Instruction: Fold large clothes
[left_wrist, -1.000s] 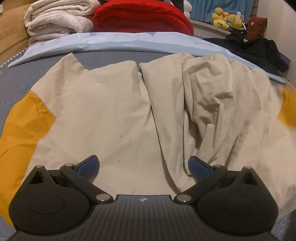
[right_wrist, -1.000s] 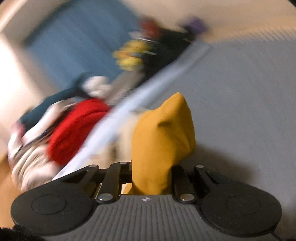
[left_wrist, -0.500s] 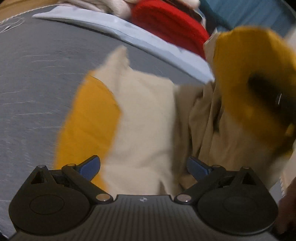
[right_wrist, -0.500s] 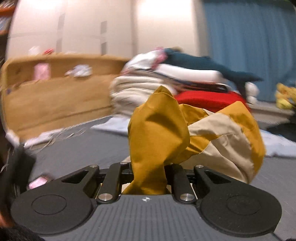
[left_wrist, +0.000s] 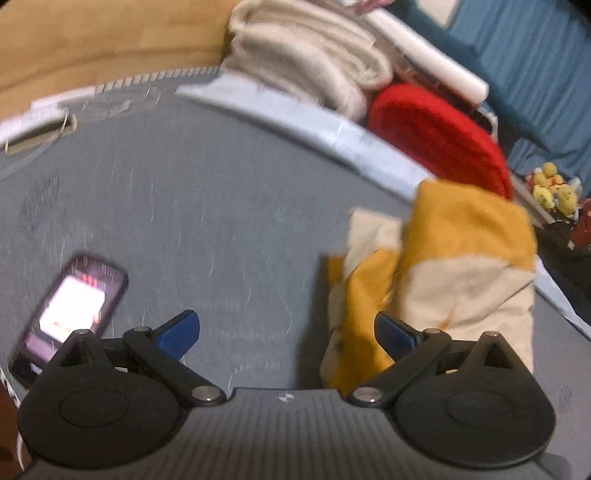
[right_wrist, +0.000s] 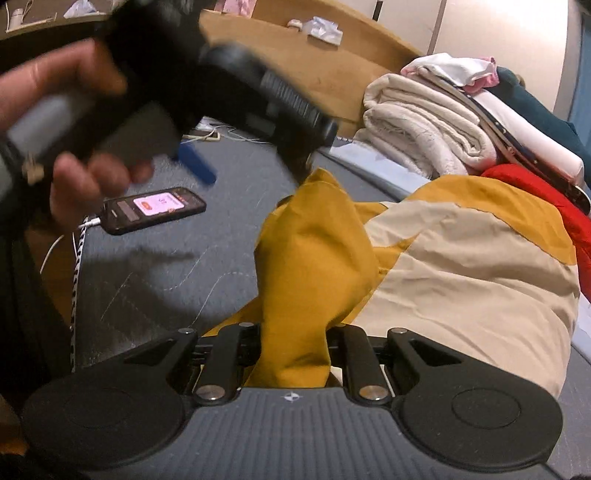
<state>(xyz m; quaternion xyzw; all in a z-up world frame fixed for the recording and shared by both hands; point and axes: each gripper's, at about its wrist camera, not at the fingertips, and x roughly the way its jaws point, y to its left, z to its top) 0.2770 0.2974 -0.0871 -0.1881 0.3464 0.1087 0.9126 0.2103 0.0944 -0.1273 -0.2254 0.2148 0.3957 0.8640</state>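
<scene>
Grey bedding (left_wrist: 229, 206) fills most of both views, a flat quilted surface bounded at the far side by a pale blue strip (left_wrist: 332, 129) and a wooden headboard (right_wrist: 314, 62). Behind the strip sit a stack of folded cream blankets (right_wrist: 417, 122) and a red blanket (left_wrist: 436, 133), with blue curtains (left_wrist: 535, 66) and some yellow plush toys (left_wrist: 554, 188) farther back.

A cream and mustard garment (right_wrist: 461, 266) lies bunched on the grey bedding, near the red blanket. One mustard part of it stands up in a peak and runs down into the right gripper (right_wrist: 291, 343), whose fingers are clamped on that fold; the cloth fills the narrow gap between them. In the left wrist view the same garment (left_wrist: 454, 266) appears as a crumpled heap at the right, blurred.

The left gripper (left_wrist: 286, 332) hangs over bare bedding with its blue-padded fingers (left_wrist: 177, 332) spread wide and nothing between them. The heap lies just beyond its right-hand finger; whether it touches the pad cannot be told. From the right wrist view that gripper is a blurred dark shape held in the person's left hand (right_wrist: 70, 122), one blue pad showing.

A phone (right_wrist: 153, 214) with a lit screen lies flat on the bedding, a cable (right_wrist: 79, 236) plugged into its end, well apart from the garment.
</scene>
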